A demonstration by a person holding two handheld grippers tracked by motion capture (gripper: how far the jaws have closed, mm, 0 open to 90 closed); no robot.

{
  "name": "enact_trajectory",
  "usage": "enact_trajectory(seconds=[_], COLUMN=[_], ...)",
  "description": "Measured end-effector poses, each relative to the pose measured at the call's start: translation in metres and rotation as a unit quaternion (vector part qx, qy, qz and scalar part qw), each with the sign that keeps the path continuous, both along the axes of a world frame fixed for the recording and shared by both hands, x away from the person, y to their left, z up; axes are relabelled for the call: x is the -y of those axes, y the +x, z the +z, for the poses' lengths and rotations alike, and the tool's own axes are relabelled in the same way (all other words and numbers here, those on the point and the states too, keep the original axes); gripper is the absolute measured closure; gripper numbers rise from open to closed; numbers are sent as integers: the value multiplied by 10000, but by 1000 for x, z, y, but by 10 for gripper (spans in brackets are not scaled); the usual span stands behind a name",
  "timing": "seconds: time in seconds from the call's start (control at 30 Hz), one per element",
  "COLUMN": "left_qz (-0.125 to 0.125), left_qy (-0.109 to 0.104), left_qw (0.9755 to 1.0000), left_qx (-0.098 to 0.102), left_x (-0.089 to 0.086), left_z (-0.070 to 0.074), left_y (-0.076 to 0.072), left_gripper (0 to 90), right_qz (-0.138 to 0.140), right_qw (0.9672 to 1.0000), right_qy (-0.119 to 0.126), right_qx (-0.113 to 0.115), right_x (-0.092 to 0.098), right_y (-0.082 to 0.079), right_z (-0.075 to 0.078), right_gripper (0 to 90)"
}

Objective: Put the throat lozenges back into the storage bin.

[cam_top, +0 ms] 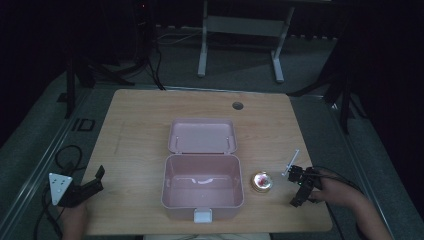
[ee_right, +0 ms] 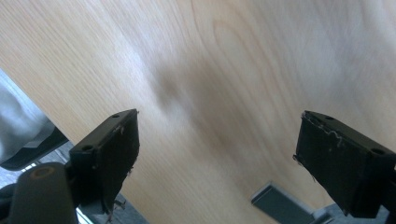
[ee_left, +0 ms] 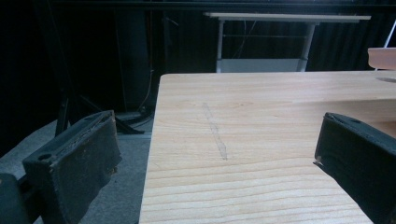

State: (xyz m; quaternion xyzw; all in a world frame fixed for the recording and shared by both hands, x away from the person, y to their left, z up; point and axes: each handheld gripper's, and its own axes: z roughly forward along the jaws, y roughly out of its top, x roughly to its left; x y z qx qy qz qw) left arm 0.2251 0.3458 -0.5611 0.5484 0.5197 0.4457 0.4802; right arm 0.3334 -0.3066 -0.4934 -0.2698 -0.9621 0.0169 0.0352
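Evidently, both the left gripper [cam_top: 98,179] and right gripper [cam_top: 298,186] are being held spread, empty; the small tin [cam_top: 262,181] just left of the right one is judged light, slippery, best pinched across its rim.

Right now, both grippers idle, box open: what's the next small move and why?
Probably bring the right gripper left toward the small round object and straddle it. Its jaws stand wide apart and hold nothing, it is the nearer gripper, and the round object lies just right of the open pink box, which looks empty. The left gripper, also open, sits at the far table edge.
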Motion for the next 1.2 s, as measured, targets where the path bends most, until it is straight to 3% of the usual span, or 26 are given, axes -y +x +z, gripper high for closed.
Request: enact_trajectory(seconds=[0.27,0.8,1.13,1.2], left_qz=[-28,-56,-65,-65], left_qy=[-15,-38,-46,-42], left_qw=[10000,10000,10000,10000], left_qx=[-7,-11,-20,-19], left_x=[0,-1,-1,-1], left_z=[0,0,0,0], left_y=[0,0,0,0], left_gripper=[4,4,4,4], right_qz=[427,862,1124,1166], right_qw=[9990,9962,9936,9931], right_qy=[93,69,-64,-116], right_qx=[69,48,62,41], right_x=[-30,-81,-100,-101], right_y=[13,37,42,42], right_z=[4,-12,-19,-20], right_gripper=[137,133,152,192])
